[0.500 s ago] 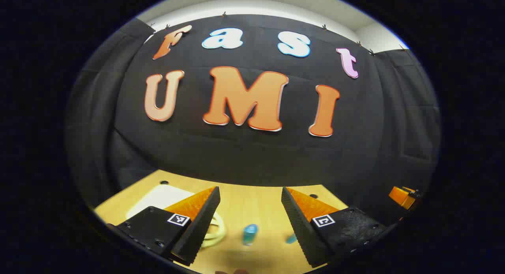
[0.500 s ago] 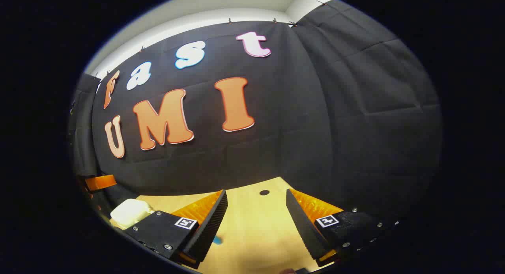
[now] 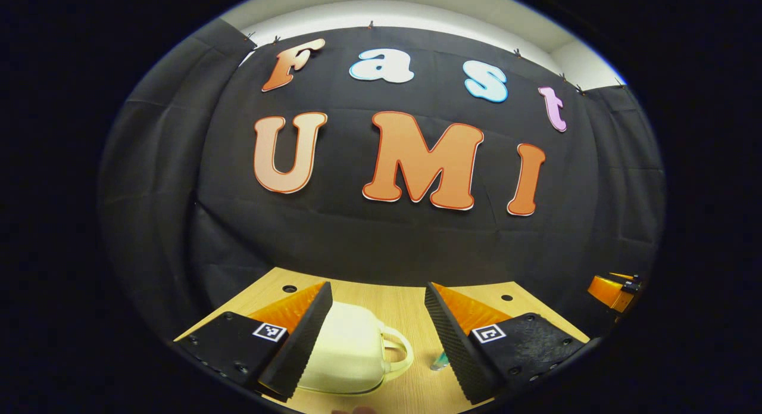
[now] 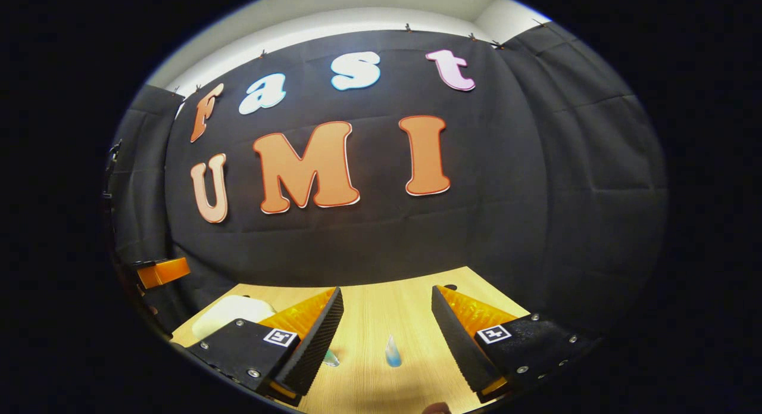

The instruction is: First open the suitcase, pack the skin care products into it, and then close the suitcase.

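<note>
Black cloth wall (image 3: 381, 241) of the booth, rising behind the far edge of the light wooden table (image 3: 387, 310), which carries small dark round holes near that edge: two seen in the left gripper view, one in the right gripper view.

One small cream-white hard-shell suitcase (image 3: 348, 354) with a loop handle (image 3: 400, 351) lies flat and closed on the table. In the left gripper view it sits just ahead of the left gripper (image 3: 375, 342), partly between its two fingers and partly hidden behind one finger (image 3: 297, 342), with the handle pointing into the gap. In the right gripper view the same suitcase (image 4: 229, 311) lies off to the side, beyond and partly behind one finger (image 4: 312, 342) of the right gripper (image 4: 387, 342).

Two small translucent blue-tinted skin care bottles are seen in the right gripper view: one (image 4: 392, 351) stands in the open gap ahead of the fingers, the other (image 4: 330, 358) is half hidden by a finger. The left gripper view shows one such bottle (image 3: 440, 360) beside its other finger, well apart from the suitcase handle.

Both grippers are spread wide and grasp nothing. Each view also shows the other gripper's body at its edge (image 3: 613, 289) (image 4: 161, 272).
</note>
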The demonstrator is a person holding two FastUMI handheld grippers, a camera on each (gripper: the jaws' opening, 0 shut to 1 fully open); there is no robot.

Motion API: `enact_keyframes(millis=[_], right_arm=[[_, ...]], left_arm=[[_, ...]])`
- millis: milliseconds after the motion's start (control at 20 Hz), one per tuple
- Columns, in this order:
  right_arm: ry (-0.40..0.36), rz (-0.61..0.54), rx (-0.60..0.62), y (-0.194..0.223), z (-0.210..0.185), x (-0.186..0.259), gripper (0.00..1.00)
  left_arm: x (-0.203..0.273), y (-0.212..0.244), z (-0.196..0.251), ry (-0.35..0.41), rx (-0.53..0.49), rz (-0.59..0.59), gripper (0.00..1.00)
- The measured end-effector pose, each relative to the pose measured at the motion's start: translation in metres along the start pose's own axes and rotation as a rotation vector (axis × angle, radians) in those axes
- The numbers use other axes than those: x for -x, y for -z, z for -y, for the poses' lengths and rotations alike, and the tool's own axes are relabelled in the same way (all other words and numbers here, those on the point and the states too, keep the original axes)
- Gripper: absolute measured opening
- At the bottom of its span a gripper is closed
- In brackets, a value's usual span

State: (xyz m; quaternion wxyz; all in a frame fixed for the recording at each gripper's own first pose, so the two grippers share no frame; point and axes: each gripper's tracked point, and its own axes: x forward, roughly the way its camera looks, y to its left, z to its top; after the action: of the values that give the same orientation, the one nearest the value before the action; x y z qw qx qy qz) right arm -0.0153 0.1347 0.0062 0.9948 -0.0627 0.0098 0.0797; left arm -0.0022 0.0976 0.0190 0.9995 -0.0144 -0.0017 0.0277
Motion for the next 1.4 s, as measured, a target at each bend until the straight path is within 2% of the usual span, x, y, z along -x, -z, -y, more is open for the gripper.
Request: enact_keyframes(millis=[300, 450, 700, 850, 1000, 1200, 1400], right_arm=[[-0.204, -0.02, 0.039, -0.014, 0.006, -0.048, 0.94], [-0.216, -0.066, 0.042, -0.004, 0.01, -0.062, 0.94], [-0.158, -0.08, 0.039, 0.007, 0.001, -0.073, 0.94], [-0.101, -0.122, 0.032, 0.031, 0.009, -0.06, 0.94], [-0.064, -0.168, 0.028, 0.051, 0.03, -0.051, 0.94], [-0.01, -0.221, -0.017, 0.069, 0.061, -0.041, 0.94], [0.04, -0.268, -0.025, 0.084, 0.092, -0.032, 0.94]], left_arm=[[-0.007, 0.003, 0.063, -0.059, 0.055, 0.011, 0.97], [-0.015, 0.001, 0.081, -0.043, 0.029, 0.01, 0.97], [-0.04, -0.002, 0.074, 0.016, -0.074, -0.009, 0.97], [-0.047, 0.02, 0.056, -0.009, -0.311, -0.04, 0.97], [-0.049, 0.055, 0.056, -0.013, -0.615, -0.077, 1.0], [-0.049, 0.148, 0.063, 0.068, -0.804, -0.279, 0.98], [-0.061, 0.194, 0.064, 0.114, -0.975, -0.375, 0.98]])
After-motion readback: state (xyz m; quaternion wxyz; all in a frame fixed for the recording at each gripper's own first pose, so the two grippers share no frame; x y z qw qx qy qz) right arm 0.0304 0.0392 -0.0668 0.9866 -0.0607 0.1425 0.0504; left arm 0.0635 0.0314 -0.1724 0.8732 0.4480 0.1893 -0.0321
